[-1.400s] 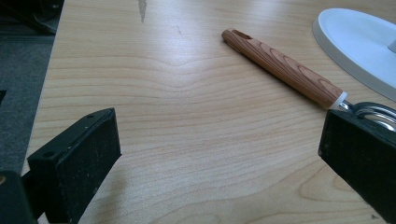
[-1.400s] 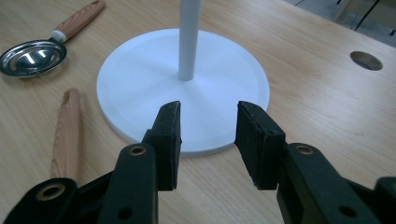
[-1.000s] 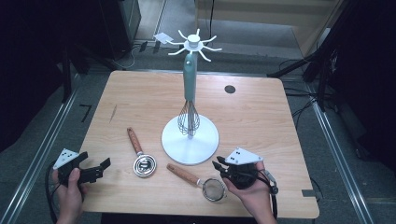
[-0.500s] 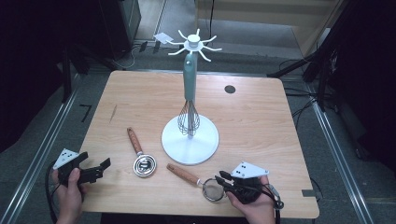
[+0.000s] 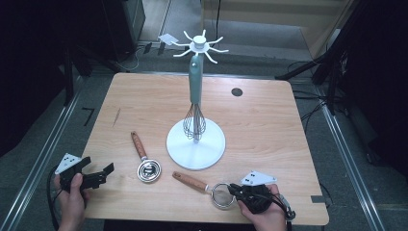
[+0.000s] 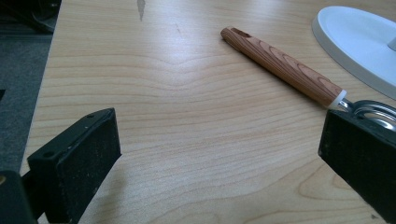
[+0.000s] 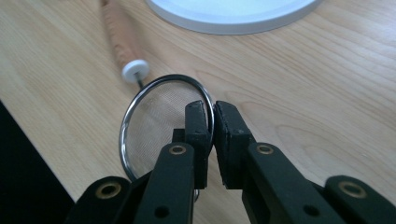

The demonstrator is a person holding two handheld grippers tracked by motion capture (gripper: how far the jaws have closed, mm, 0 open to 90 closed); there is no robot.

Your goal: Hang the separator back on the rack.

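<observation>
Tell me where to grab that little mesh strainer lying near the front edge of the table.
Pinch the strainer's metal rim on the side away from its wooden handle, coming from the table's front edge. The rim is thin and stands proud of the wood; the right gripper already has its jaws closed across it there.

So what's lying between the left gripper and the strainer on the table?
In the high view, a steel measuring cup with a wooden handle lies between the left gripper and the strainer; otherwise bare tabletop.
</observation>
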